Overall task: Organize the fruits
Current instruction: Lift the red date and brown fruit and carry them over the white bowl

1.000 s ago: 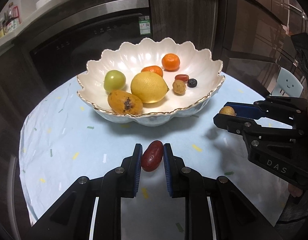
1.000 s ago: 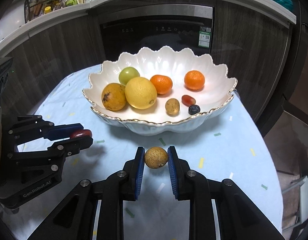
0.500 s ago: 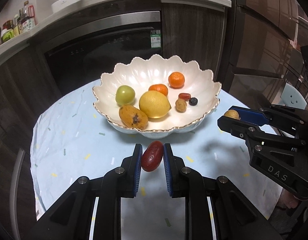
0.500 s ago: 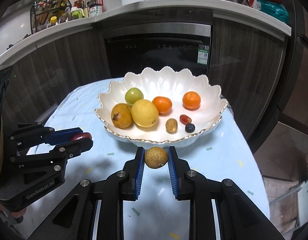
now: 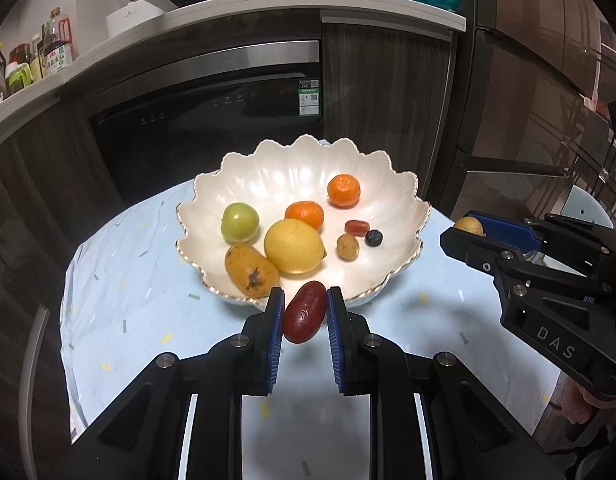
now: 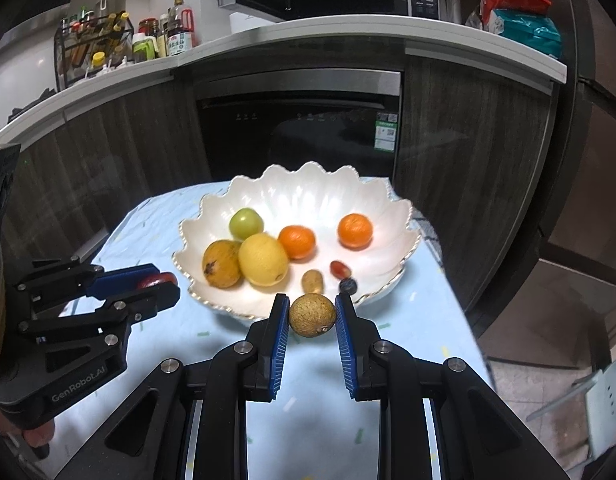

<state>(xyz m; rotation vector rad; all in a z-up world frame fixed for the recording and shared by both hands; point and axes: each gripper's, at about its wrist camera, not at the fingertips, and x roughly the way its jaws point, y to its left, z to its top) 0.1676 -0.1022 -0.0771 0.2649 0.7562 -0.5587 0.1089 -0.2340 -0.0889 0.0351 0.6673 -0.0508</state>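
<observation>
Change: over the last second I have lifted both claws up and back, so the whole bowl (image 5: pixel 304 168) and the counter behind it now sit in view; both fruits have come up off the table with me, so each pick is done and what is left, I judge, is carrying them over the rim.
Table (image 5: pixel 120 264): round, under a pale blue cloth, wrinkled, flecked with small coloured dashes.
Bowl: glossy white, wide, petal-scalloped with a thin gold edge; it holds a lemon (image 5: pixel 294 246), a spotted yellow-brown fruit, a green one, two small oranges and three little pieces.
Left claw (image 5: pixel 306 314): closed to a narrow gap on the red date (image 5: pixel 304 312), smooth, dark, oval, held clear of the cloth just short of the near rim.
Right claw (image 6: pixel 311 316): closed likewise on the brown fruit (image 6: pixel 311 315), round, matt, rough-skinned, also in front of the near rim, right of the date.
Pads: blue, ribbed, pressing each fruit from both sides.
</observation>
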